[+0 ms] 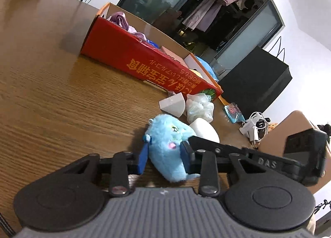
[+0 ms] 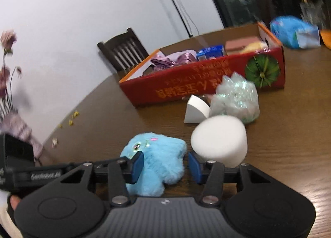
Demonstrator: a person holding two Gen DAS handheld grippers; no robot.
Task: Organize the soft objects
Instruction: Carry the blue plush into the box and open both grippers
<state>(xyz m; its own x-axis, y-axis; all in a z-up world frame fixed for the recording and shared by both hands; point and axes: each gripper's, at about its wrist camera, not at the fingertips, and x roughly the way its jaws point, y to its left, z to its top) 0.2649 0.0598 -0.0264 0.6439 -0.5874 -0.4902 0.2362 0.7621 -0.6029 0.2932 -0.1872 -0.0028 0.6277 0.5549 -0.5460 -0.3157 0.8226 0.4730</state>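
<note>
Progress looks partial: red box point(image 2: 206, 85) already holds purple cloth point(image 2: 175, 60), a blue pack and sponges. Left on the table point(image 1: 62, 93): blue plush point(image 1: 169, 147), white foam cylinder point(image 2: 221, 143), foam wedge point(image 2: 195, 110), mesh puff point(image 2: 235, 97). Left gripper point(image 1: 164, 155) pinches the plush on both sides. Right gripper point(image 2: 165, 164) half open around it (only one pad touching).

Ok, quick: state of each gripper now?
Left gripper: closed on the blue plush toy.
Right gripper: open, toy between its jaws, one pad not touching.
</note>
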